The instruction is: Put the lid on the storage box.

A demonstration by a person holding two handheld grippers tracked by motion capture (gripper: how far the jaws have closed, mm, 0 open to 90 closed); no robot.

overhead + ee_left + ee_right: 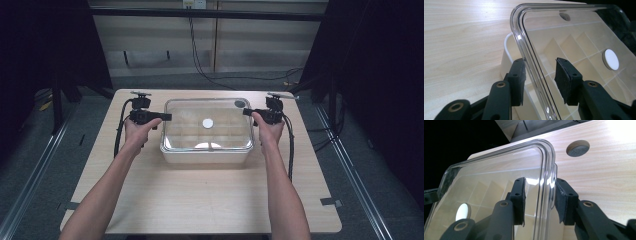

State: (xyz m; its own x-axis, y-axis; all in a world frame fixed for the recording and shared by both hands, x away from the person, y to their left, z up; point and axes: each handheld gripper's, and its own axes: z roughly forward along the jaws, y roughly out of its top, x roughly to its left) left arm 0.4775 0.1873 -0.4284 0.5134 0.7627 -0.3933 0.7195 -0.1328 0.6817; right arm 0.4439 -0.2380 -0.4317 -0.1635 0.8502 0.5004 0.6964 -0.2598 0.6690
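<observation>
A clear plastic lid (207,107) with a white round disc (207,123) at its middle lies over a white box (205,156) that has several divided compartments. My left gripper (167,117) reaches in at the lid's left edge. In the left gripper view the lid's rim (524,47) runs between the jaws of the left gripper (540,63); one pad (519,75) is at the rim and the other pad (562,80) stands off it. My right gripper (246,112) is at the lid's right edge. In the right gripper view the rim (547,170) passes between the spread jaws of the right gripper (540,182).
The box stands at the middle of a light wooden table (200,200). A dark round hole (240,104) is in the tabletop behind the box's far right corner. Cables trail from both grippers. Dark floor and metal rails surround the table.
</observation>
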